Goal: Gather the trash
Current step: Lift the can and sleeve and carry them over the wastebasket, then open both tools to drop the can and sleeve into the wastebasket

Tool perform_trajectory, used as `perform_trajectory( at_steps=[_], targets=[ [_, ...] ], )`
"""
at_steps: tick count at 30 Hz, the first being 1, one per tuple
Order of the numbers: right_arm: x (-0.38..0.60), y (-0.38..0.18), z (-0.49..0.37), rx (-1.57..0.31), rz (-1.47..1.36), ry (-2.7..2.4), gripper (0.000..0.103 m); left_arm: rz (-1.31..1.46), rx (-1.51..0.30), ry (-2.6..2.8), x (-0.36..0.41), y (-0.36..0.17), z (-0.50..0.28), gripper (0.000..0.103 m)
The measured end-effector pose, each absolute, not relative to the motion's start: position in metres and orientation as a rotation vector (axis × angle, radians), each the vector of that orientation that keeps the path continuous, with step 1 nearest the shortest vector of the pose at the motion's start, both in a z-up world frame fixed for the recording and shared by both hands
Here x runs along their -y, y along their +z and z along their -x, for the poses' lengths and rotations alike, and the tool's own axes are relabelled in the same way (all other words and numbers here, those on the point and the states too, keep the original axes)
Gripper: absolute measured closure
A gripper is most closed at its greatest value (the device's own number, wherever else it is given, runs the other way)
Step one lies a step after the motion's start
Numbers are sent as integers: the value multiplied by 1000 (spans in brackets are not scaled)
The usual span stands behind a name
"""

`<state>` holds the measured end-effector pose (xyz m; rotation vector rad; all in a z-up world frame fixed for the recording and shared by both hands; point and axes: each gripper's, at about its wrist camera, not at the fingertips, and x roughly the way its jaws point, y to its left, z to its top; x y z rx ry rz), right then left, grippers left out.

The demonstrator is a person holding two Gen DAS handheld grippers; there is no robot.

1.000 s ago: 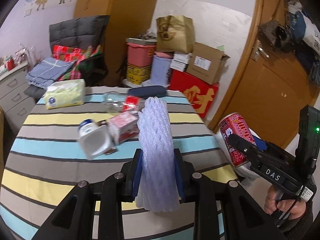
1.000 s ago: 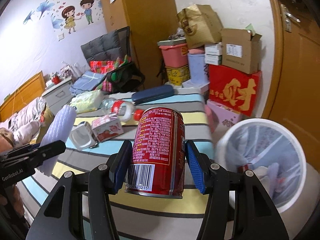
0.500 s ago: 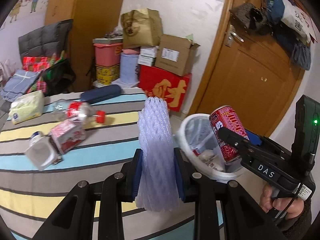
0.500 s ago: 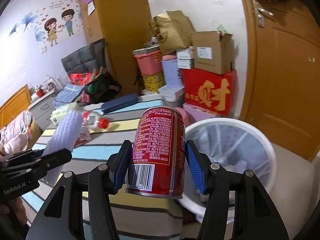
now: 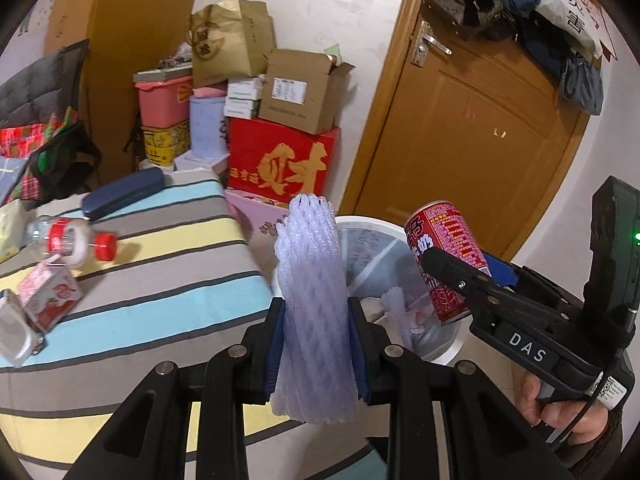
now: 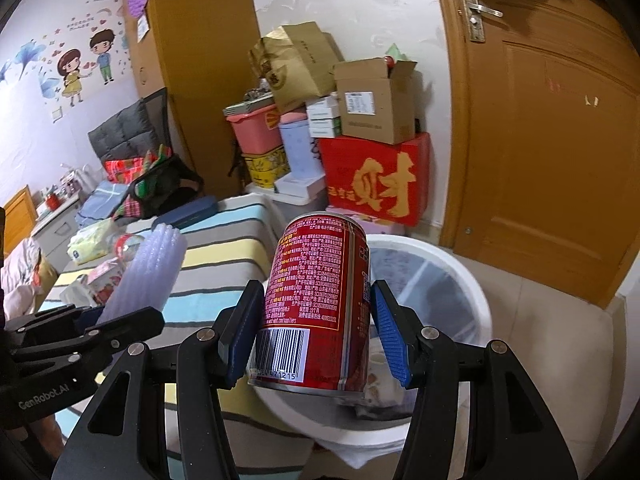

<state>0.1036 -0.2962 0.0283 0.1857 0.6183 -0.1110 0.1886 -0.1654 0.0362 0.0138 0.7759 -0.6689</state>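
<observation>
Both hand-held grippers have swung over the white bin (image 6: 472,280), left (image 5: 316,344) clamping ribbed foam netting (image 5: 314,300), right (image 6: 316,332) a red can (image 6: 320,300).

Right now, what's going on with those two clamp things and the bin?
A person is tidying up with a handheld gripper in each hand. The left gripper is clamped on a white foam net sleeve, the right gripper on a red drink can. Both are held near the white bin beside the striped table. A plastic bottle and a small carton lie on the table.
</observation>
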Motion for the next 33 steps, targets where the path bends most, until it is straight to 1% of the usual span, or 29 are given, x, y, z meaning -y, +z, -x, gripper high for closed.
perform_trajectory(
  at_steps=[9,19,22,24,26,30,33],
  targets=[
    [328,14,-109,-665,-175,-149,47,-67,-826,-723,218,18,-199,73],
    [353,-4,-120,-743,-174,-172,47,-89,-887,-740,254,-6,-216,72],
    [355,-11,-123,-773,-176,-179,46,-93,-902,-739,259,-11,-218,67],
    [357,-14,-125,-789,-178,-180,46,-81,-913,-731,258,-14,-221,50],
    [356,-16,-126,-804,-175,-173,46,-84,-907,-720,256,-14,-221,42],
    [352,-11,-122,-775,-144,-189,42,-62,-907,-727,250,-13,-221,42],
    [353,-8,-122,-763,-152,-192,42,-62,-897,-710,244,-10,-220,42]
  ],
)
